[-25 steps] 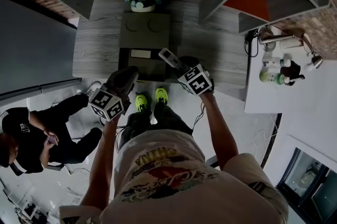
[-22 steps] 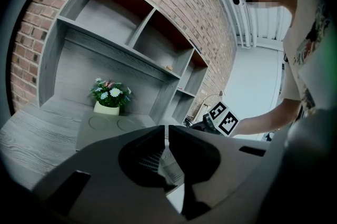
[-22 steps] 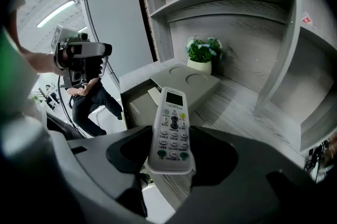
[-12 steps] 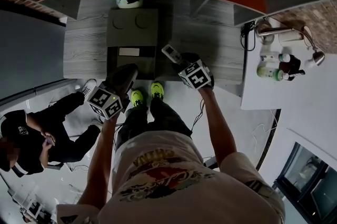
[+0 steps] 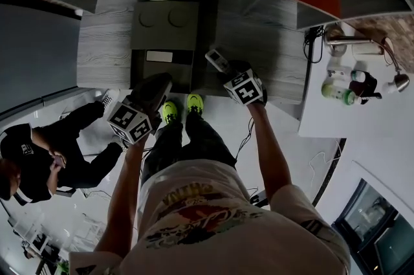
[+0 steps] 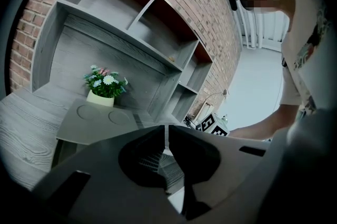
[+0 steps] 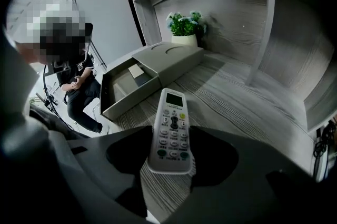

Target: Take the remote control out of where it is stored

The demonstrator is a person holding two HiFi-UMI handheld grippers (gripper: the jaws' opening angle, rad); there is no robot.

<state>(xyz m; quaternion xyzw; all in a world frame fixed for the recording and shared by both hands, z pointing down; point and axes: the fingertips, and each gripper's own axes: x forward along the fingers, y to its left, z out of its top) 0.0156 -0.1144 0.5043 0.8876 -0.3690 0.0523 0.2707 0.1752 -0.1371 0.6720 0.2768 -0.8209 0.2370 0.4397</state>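
While your right gripper (image 7: 171, 146) pinched slim white plastic remote control (image 7: 172, 115) by its button end, it seemed light, stiff, slick; left gripper (image 6: 166, 132) pressed together, empty.

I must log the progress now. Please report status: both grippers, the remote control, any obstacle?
Left gripper shut, empty. Right gripper shut on remote control, over the desk, outside the open drawer. No obstacle seen.

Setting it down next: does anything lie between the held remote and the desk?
Nothing visible. The white remote control, clamped in the right gripper, has bare grey wood-grain desk beneath; the open grey drawer sits aside.
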